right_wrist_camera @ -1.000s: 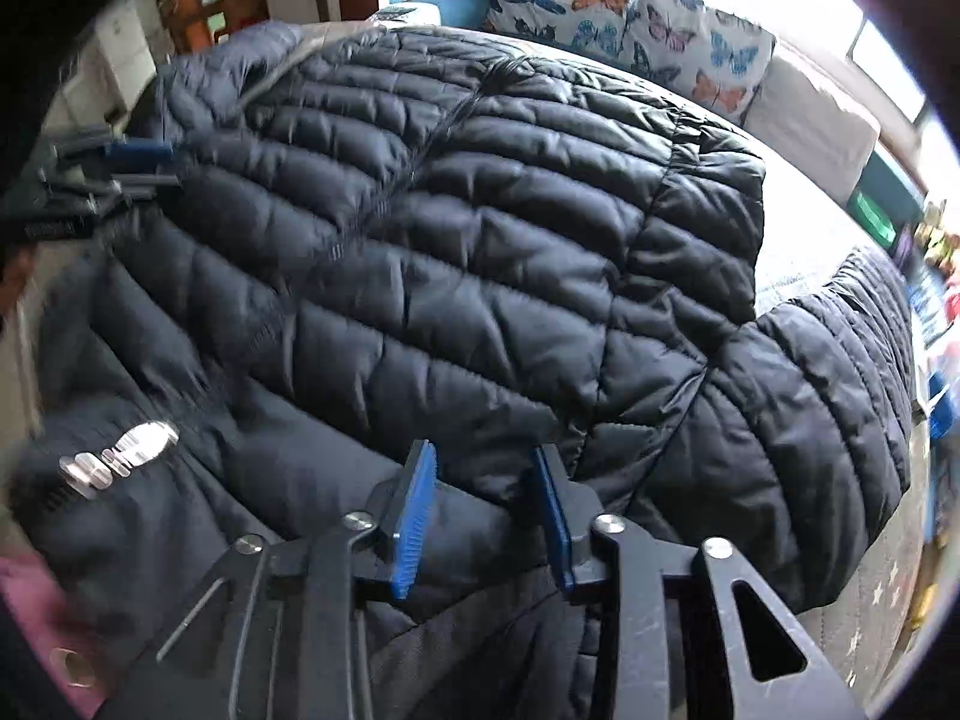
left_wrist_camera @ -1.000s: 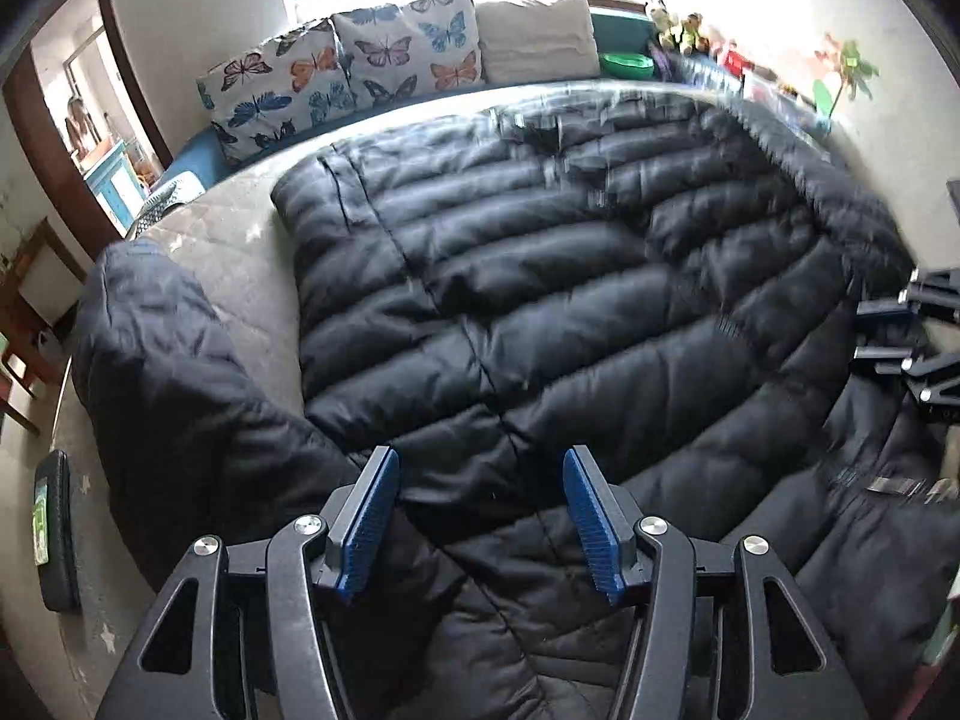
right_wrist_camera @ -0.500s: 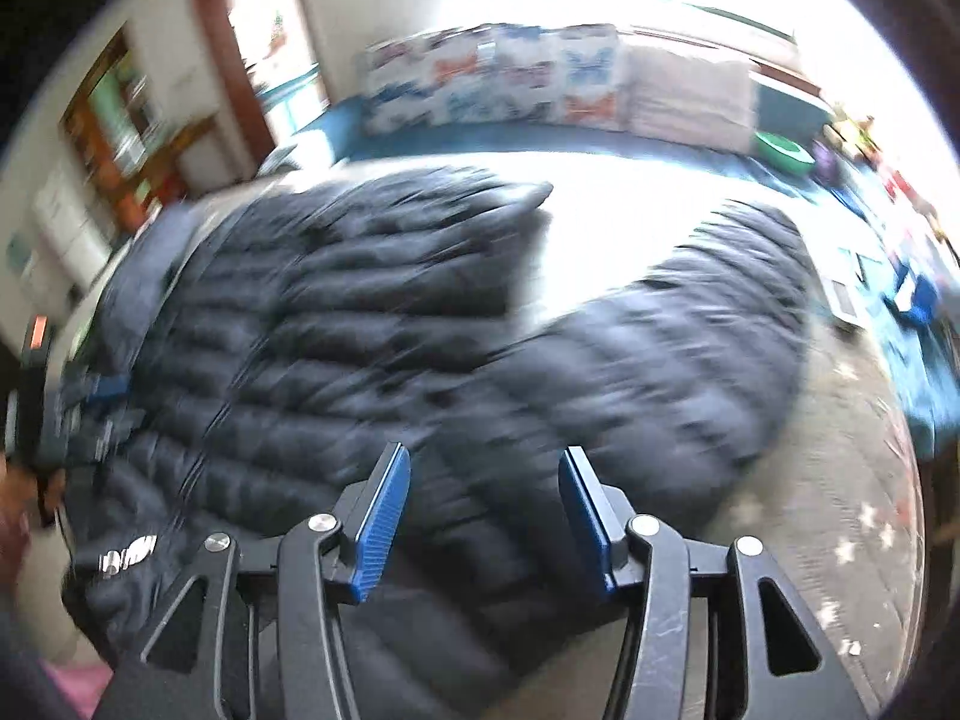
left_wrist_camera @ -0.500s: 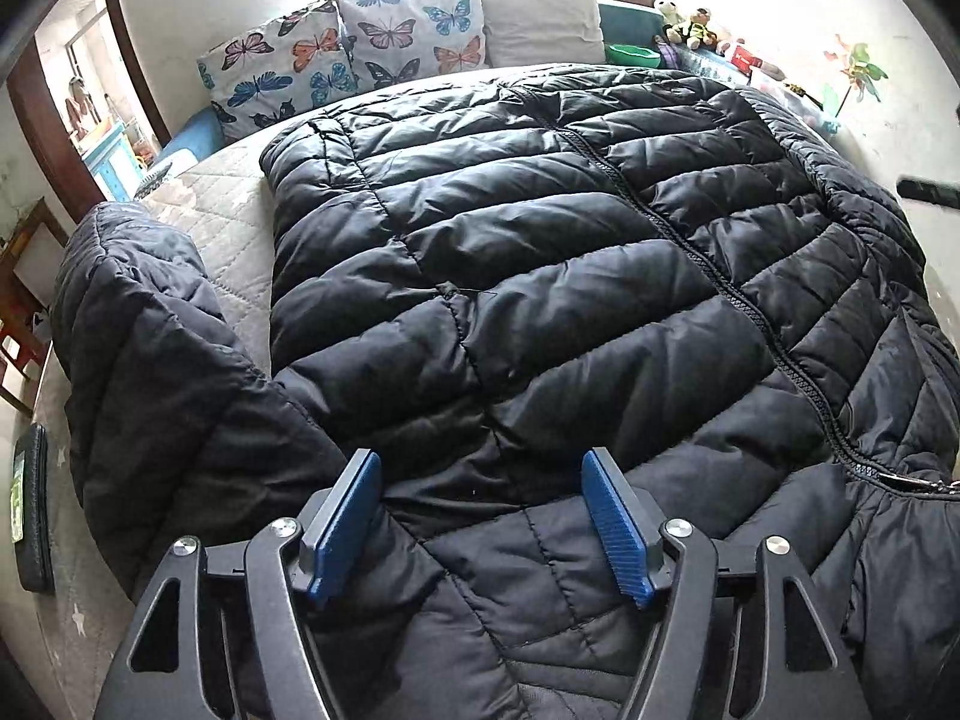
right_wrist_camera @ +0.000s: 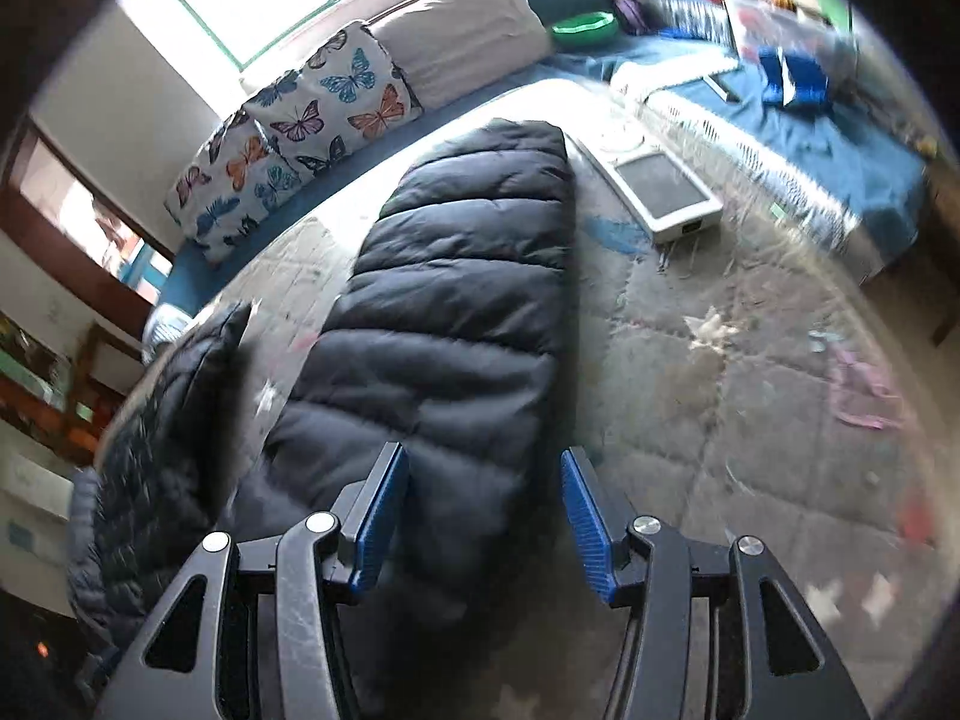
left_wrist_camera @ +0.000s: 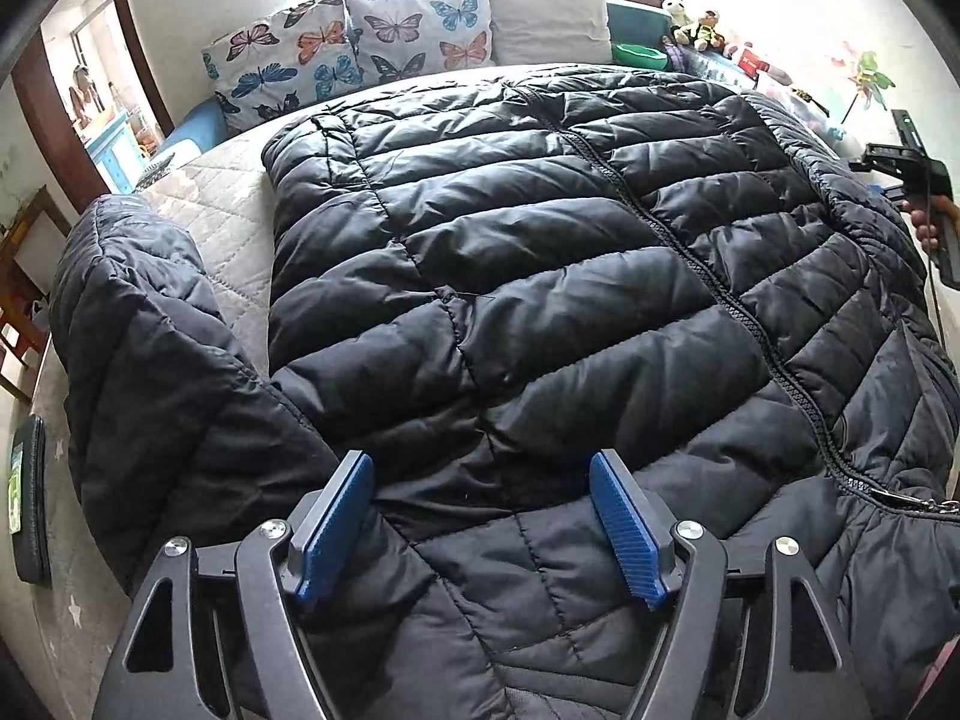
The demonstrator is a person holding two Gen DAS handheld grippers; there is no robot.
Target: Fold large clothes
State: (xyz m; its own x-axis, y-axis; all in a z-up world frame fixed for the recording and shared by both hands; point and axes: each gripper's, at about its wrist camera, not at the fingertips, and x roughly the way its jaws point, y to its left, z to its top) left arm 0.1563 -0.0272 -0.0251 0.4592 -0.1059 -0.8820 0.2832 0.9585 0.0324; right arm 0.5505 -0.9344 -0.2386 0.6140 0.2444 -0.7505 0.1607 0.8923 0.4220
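Observation:
A large black quilted puffer jacket [left_wrist_camera: 540, 276] lies front up on a quilted mattress [left_wrist_camera: 222, 222], zipper closed. Its left sleeve [left_wrist_camera: 144, 348] spreads out to the left. My left gripper [left_wrist_camera: 480, 522] is open, hovering over the jacket's shoulder area, holding nothing. In the right wrist view the jacket's other sleeve [right_wrist_camera: 456, 312] stretches away from me on the mattress [right_wrist_camera: 720, 396]. My right gripper [right_wrist_camera: 486, 516] is open above the near end of that sleeve, holding nothing. The right gripper also shows at the right edge of the left wrist view [left_wrist_camera: 918, 192].
Butterfly-print pillows [left_wrist_camera: 360, 48] and a beige pillow [left_wrist_camera: 546, 24] line the far side. A green bowl [right_wrist_camera: 585, 27], toys and a white tablet-like device [right_wrist_camera: 660, 192] sit near the mattress. A dark flat object [left_wrist_camera: 27, 498] lies at the left.
My right gripper has let go of the jacket, opened wider and swung right to face the right sleeve. My left gripper opened slightly and stays over the shoulder.

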